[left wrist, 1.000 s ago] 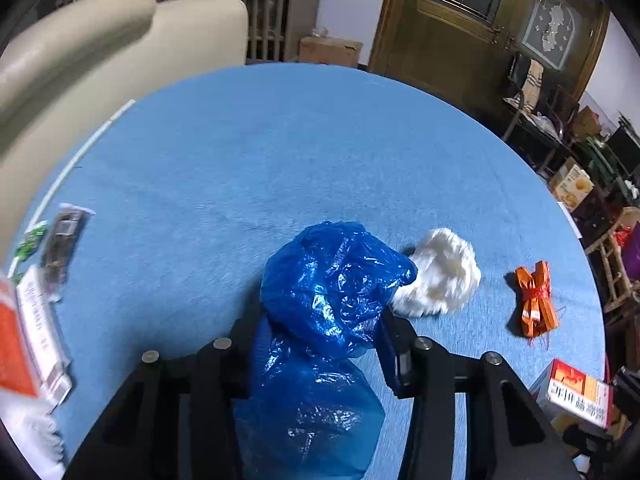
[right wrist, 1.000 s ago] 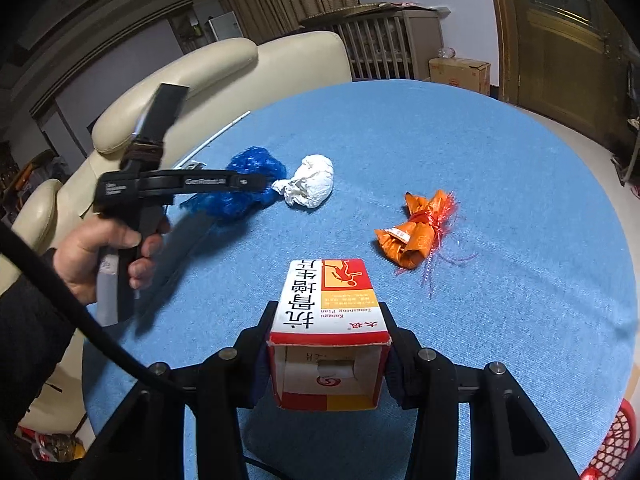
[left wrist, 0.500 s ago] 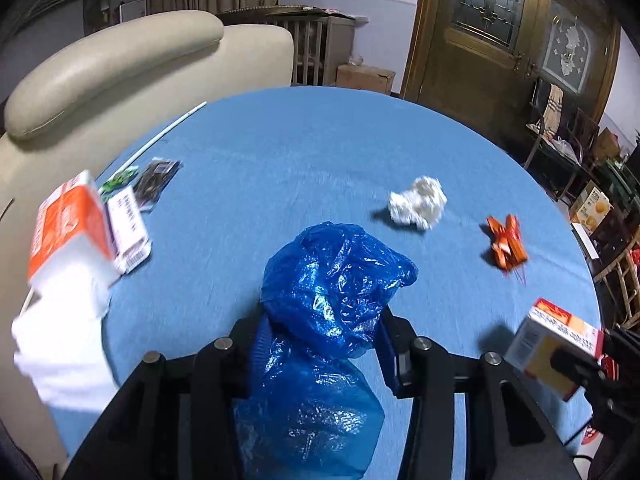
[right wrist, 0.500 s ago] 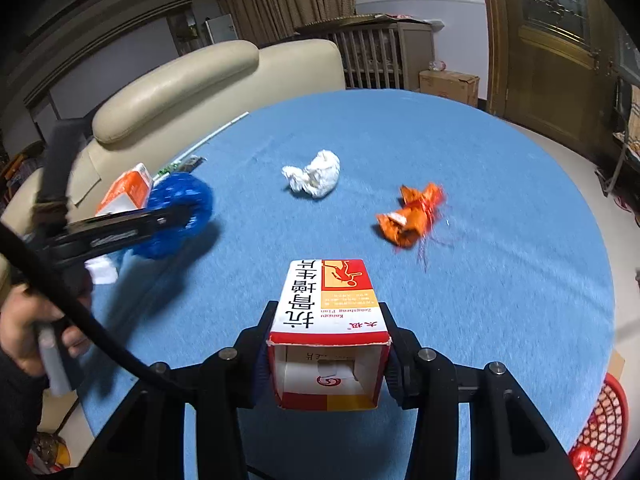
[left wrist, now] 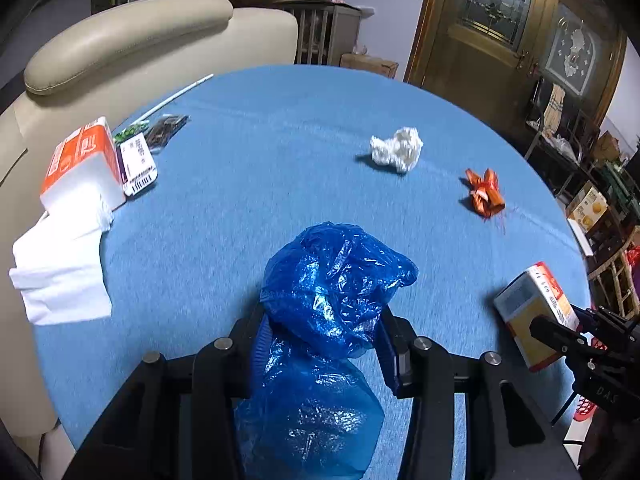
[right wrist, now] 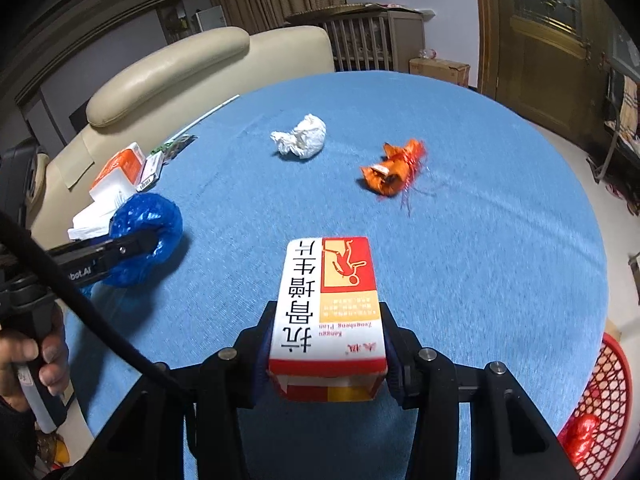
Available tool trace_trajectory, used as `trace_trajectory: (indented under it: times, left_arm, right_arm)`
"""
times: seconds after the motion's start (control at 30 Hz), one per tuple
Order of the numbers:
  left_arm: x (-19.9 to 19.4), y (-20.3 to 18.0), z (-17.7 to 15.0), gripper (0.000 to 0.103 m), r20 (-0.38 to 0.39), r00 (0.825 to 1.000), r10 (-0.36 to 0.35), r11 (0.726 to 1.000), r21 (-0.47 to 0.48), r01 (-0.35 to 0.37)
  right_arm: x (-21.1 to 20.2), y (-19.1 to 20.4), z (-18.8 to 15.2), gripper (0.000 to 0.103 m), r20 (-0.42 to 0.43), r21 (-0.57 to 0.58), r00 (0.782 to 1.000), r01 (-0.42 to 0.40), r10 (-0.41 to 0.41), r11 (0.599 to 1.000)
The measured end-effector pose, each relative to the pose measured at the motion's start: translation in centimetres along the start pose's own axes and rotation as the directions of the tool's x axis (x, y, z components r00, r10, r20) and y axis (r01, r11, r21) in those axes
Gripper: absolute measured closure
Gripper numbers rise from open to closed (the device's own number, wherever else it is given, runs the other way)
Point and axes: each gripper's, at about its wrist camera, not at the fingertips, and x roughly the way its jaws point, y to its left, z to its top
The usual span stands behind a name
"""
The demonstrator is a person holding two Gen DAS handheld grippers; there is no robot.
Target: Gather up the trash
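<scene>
Hidden and cut off

The blue bag [left wrist: 332, 300] runs off the bottom edge; the red basket [right wrist: 608, 412] is cropped at the right; the packet labels [left wrist: 138, 160] are too small to read.

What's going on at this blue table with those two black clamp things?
A person is clearing trash off the blue table with a handheld gripper in each hand. The left gripper is clamped on a crumpled blue plastic bag, and the right gripper grips a small red-and-white box. A wad of white paper and an orange wrapper lie on the table, not yet collected. A red basket sits just past the table's edge.
</scene>
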Motion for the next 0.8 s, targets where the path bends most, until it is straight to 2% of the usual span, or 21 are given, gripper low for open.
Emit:
trace_trajectory:
  times: [0.43, 0.8]
  left_arm:
    - [0.4, -1.0, -1.1, 0.055, -0.032, 0.996, 0.078, 0.997, 0.012, -0.078]
    - [0.0, -1.7, -1.2, 0.055, -0.026, 0.996, 0.083, 0.997, 0.011, -0.083]
  right_arm:
    - [-1.0, -1.5, -1.0, 0.054, 0.032, 0.071, 0.998, -0.063, 0.061, 0.995]
    - [-2.5, -1.6, -1.2, 0.054, 0.067, 0.098, 0.995, -0.084, 0.077, 0.992]
